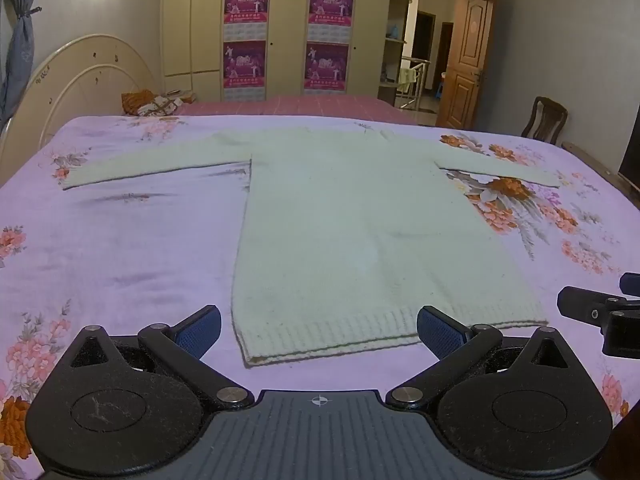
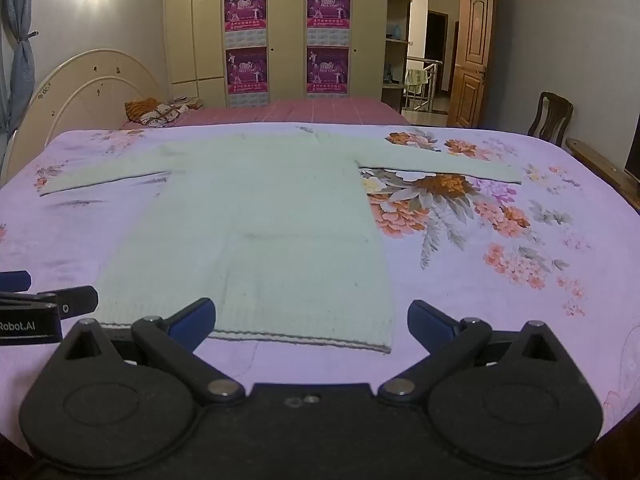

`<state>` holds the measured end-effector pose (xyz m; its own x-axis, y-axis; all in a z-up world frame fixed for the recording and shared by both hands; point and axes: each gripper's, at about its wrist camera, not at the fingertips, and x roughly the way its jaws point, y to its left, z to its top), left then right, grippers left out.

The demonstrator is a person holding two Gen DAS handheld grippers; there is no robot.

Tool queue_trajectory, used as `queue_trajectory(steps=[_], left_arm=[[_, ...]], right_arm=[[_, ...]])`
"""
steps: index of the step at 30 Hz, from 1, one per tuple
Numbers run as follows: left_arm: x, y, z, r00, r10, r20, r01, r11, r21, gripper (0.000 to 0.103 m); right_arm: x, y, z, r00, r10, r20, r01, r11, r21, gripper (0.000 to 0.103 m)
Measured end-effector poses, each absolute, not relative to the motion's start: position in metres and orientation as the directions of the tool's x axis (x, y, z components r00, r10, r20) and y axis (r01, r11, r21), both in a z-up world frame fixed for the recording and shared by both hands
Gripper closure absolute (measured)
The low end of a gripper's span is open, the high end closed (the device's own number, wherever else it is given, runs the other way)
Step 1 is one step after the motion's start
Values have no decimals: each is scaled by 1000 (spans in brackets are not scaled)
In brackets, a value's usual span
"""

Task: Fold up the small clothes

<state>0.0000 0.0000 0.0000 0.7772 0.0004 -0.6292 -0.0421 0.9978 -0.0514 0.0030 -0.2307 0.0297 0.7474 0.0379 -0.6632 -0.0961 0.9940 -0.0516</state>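
A pale green knitted sweater point(image 1: 352, 216) lies flat on the floral purple bedsheet point(image 1: 120, 248), hem nearest me, both sleeves spread sideways. It also shows in the right wrist view point(image 2: 260, 216). My left gripper point(image 1: 318, 330) is open and empty, its jaws either side of the hem's left corner, just above the sheet. My right gripper point(image 2: 312, 322) is open and empty, its jaws astride the hem's right corner. The right gripper shows at the right edge of the left wrist view point(image 1: 600, 312); the left gripper shows at the left edge of the right wrist view point(image 2: 40, 304).
A second bed with a pink cover point(image 1: 300, 104) and a pillow point(image 1: 154, 105) lies beyond. A cream headboard point(image 1: 80, 76) stands at the left. A wooden chair point(image 1: 546, 120) and an open door point(image 1: 466, 60) are at the right. Wardrobes point(image 1: 280, 28) line the far wall.
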Motion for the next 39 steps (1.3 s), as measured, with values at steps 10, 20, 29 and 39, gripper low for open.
queue_trajectory(steps=[10,20,29,39], left_arm=[[0,-1,0,779,2,-626,-43,998,-50,0],[-1,0,-3,778,5,-628,-44,998,-47,0],[0,-1,-2,779,4,-628,-45,998,-49,0],[-3,1,-1,779,14,-627,-52,998,-43,0]], right_arm=[[6,-231,29,747,37,-664,-98,994,-55,1],[7,-227,32,747,35,-664,-97,994,-56,1],[7,-227,32,747,35,-664,-98,993,-58,1],[7,-227,32,748,37,-663,-101,993,-58,1]])
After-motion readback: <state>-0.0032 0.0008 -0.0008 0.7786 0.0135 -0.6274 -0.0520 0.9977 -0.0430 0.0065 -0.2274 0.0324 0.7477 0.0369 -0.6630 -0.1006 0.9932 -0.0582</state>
